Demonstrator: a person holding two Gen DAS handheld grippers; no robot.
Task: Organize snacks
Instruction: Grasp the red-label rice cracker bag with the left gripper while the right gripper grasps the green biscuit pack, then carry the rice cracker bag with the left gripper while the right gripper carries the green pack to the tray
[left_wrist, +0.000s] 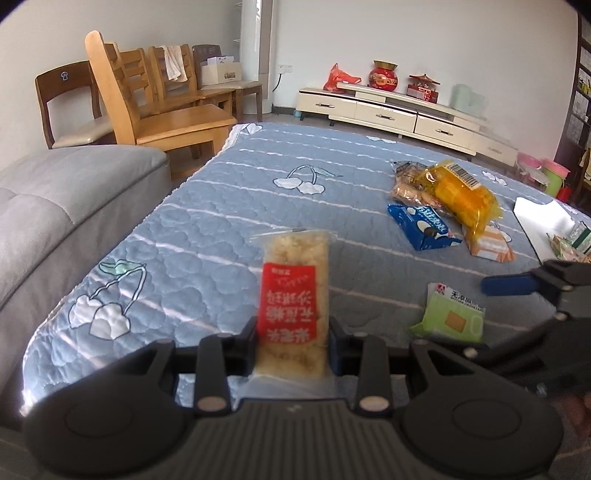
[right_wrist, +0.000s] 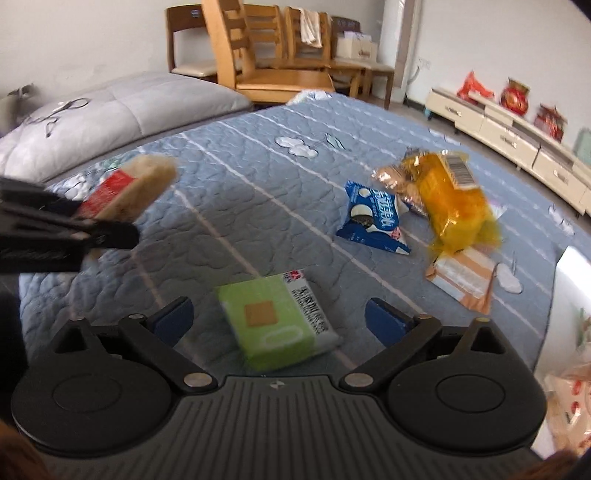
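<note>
Right gripper (right_wrist: 279, 319) had its jaws spread wide over the green cracker pack (right_wrist: 277, 322); pack lay flat on the blue quilt (right_wrist: 240, 177), centred between your pads, long axis skewed near-left to far-right; left gripper (left_wrist: 293, 341) pinched the red-label rice bar (left_wrist: 291, 299), off left.

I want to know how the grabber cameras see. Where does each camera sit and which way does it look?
Left wrist: sits on the left gripper, looking down its fingers across the blue quilt; its jaws clamp the red-label snack bar.
Right wrist: sits on the right gripper, angled down at the green snack packet; its jaws are open.
Both see the blue cookie packet, the yellow bag, the chairs and each other's gripper.
</note>
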